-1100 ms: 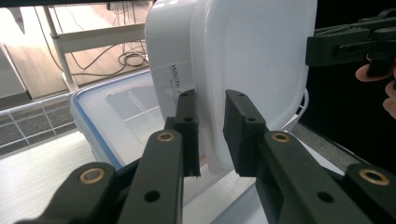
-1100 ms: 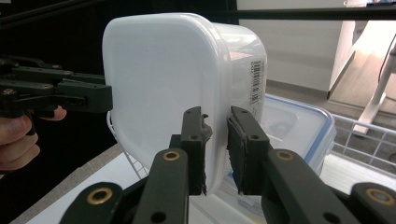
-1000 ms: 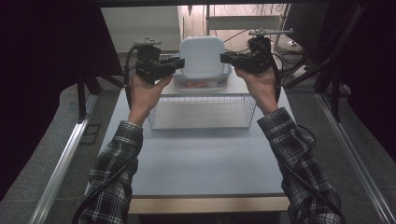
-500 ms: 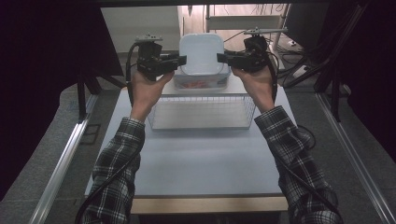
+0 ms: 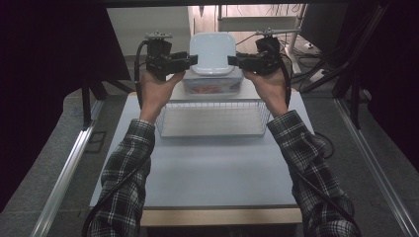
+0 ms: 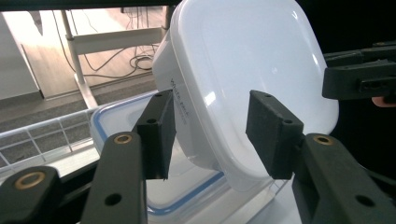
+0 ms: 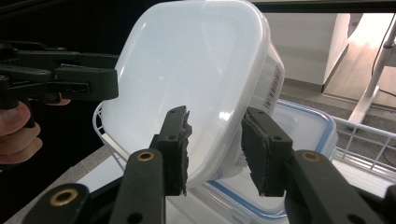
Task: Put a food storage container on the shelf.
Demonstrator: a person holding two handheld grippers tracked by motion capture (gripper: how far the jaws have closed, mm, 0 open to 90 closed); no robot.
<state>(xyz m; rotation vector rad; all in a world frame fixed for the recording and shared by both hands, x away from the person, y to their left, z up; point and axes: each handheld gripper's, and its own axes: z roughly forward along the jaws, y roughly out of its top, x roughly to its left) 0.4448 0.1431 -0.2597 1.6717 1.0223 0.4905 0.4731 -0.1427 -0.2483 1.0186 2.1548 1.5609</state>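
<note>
Grippers number two, one at each side of the one white box [image 5: 212, 53]. That box stands tilted on the lid of the one blue-rimmed tub [image 5: 212, 86], which sits just behind the one wire basket [image 5: 213, 118] on the table [image 5: 207, 168]. The left gripper [image 5: 191, 60] is at the box's left edge, the right gripper [image 5: 232, 61] at its right edge. Both sets of jaws have just been opening: each pair now straddles the box's rim with gaps showing, so neither pinches it.
</note>
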